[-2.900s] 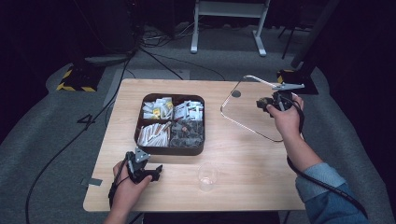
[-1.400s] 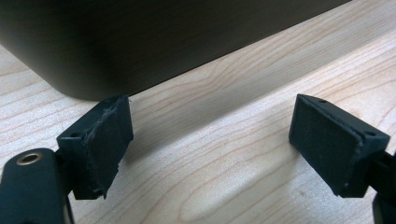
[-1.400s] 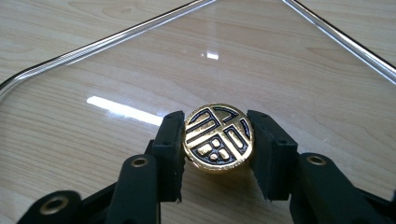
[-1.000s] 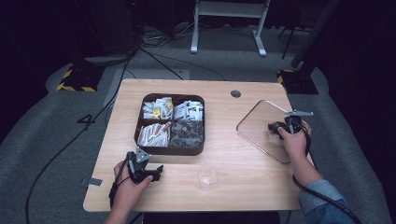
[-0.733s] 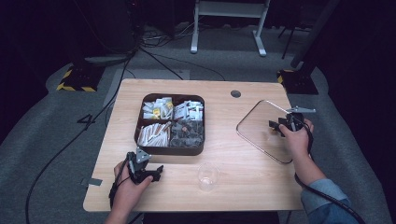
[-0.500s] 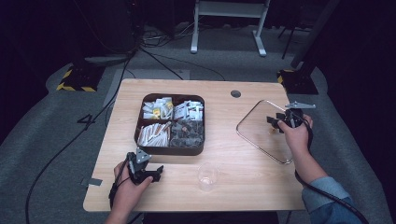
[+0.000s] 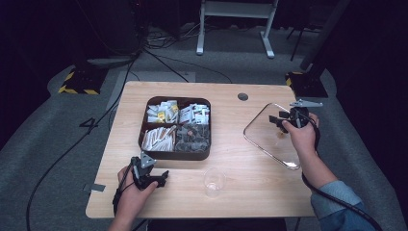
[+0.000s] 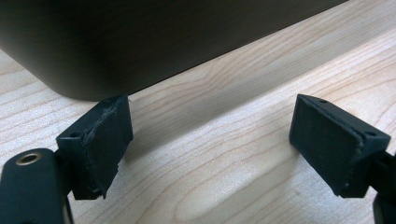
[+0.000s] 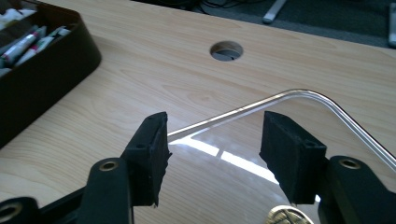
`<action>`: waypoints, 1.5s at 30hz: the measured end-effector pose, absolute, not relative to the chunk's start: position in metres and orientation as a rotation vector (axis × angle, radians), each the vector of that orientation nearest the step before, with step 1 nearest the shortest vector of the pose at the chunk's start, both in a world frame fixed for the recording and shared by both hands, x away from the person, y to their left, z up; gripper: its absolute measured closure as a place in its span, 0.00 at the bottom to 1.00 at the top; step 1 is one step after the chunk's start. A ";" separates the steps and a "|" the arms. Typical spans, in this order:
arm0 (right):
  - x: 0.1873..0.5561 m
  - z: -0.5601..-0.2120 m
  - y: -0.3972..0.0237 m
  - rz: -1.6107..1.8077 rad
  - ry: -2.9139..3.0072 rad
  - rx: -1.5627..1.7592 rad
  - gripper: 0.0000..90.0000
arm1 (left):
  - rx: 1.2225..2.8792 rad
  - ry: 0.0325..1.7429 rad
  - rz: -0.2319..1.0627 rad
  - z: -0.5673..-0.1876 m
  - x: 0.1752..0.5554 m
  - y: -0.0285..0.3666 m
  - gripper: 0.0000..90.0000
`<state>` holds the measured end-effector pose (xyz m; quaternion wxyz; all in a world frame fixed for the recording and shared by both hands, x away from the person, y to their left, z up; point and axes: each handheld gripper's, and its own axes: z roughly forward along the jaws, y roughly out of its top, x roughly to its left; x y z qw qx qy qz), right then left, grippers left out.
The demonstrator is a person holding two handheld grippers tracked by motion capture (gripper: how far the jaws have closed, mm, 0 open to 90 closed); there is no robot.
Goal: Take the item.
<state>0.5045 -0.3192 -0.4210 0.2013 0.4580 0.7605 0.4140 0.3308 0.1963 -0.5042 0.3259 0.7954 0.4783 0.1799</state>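
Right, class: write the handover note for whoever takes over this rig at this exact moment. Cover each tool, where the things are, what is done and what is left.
Right tool: open, nothing between its jaws; they have just been opening. It hangs over the clear lid.
Left tool: open, empty, low over the table by the box's near wall.
Things: lid lies flat on the table's right side, apart from the box. Box is uncovered, four compartments of packets. A clear cup stands near the front edge.
Done: lid is off and set down.
Left: probably taking something from the box, perhaps for the cup; that is a guess.
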 end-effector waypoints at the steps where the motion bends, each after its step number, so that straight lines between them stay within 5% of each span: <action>1: 0.504 -0.420 -0.316 1.164 2.131 1.268 0.47 | 2.087 1.252 0.472 -0.504 0.331 0.196 0.15; 25: 0.512 -0.398 -0.180 1.305 2.397 0.916 0.45 | 2.080 1.268 0.468 -0.504 0.330 0.195 0.15; 45: 0.497 -0.419 -0.081 1.341 2.640 0.698 0.45 | 2.071 1.280 0.480 -0.504 0.329 0.195 0.15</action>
